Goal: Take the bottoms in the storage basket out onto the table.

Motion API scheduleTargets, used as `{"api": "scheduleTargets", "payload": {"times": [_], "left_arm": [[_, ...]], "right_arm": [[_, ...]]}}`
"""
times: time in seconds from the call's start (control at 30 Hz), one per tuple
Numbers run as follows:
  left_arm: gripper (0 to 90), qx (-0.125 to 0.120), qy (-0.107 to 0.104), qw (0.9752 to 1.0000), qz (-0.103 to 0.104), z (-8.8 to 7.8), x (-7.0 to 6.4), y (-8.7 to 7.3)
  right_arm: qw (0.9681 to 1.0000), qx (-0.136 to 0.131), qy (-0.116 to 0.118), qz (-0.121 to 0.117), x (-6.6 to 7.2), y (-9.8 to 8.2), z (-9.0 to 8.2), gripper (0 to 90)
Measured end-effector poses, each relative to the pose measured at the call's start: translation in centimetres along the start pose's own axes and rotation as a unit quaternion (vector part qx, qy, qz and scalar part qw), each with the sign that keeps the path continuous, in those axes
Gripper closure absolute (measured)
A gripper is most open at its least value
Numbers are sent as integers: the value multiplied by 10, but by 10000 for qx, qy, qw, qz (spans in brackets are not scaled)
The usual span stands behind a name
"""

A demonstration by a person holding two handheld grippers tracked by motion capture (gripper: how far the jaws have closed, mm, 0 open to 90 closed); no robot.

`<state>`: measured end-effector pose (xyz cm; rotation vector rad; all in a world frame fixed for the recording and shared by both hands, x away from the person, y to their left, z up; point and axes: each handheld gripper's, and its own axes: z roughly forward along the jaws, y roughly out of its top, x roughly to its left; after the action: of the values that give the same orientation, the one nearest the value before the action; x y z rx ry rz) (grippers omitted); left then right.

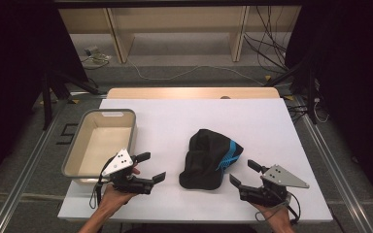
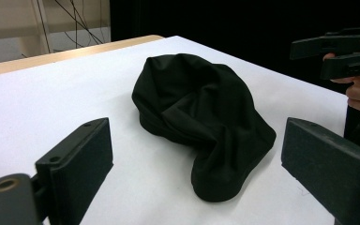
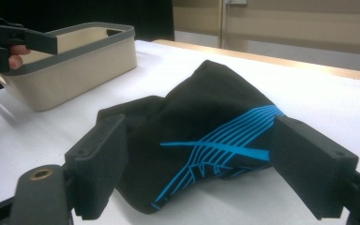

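Observation:
A crumpled black garment (image 1: 205, 159) with a blue line pattern (image 1: 229, 158) on its right side lies in the middle of the white table (image 1: 175, 116). My left gripper (image 1: 150, 167) is open just left of it, jaws pointing right toward the cloth (image 2: 201, 117). On the other side, my right gripper (image 1: 245, 174) is open near the garment's lower right edge, and the blue print (image 3: 215, 150) lies between its jaws, a little beyond them. Neither gripper touches the cloth. The right gripper (image 2: 337, 51) also shows at the far right of the left gripper view.
A beige bin (image 1: 75, 160) with a grey rim stands empty at the table's left, close behind my left hand. It appears again as the bin (image 3: 84, 61) in the right gripper view. Cables and wooden shelf legs lie on the floor beyond the table.

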<state>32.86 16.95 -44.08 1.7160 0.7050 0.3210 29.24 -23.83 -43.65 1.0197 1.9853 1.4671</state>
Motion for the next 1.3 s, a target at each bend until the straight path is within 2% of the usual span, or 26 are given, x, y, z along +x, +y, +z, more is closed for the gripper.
{"api": "scheduleTargets", "payload": {"times": [0.2, 0.47, 0.53, 0.6, 0.7, 1.3], "left_arm": [[87, -42, -3, 10000, -17, -7, 0, -3], [87, -77, 103, 9999, 9, -17, 0, -7], [86, -57, 58, 9999, -68, -18, -1, -9], [78, -55, -74, 9997, -223, -19, -2, -10], [70, 0, -6, 10000, -13, -19, -4, -10], [63, 44, -10, 10000, -23, -16, -4, -10]], "right_arm": [[10000, -15, -7, -3, 0, 0, 0, 207], [10000, -18, -9, 25, -1, -1, -1, 206], [10000, -14, -3, 55, -2, -1, -1, 206], [10000, 2, 9, 52, -2, -1, -1, 205], [10000, 41, 20, 36, -1, -2, 0, 202], [10000, 59, 32, 39, -1, -2, 1, 201]]}}
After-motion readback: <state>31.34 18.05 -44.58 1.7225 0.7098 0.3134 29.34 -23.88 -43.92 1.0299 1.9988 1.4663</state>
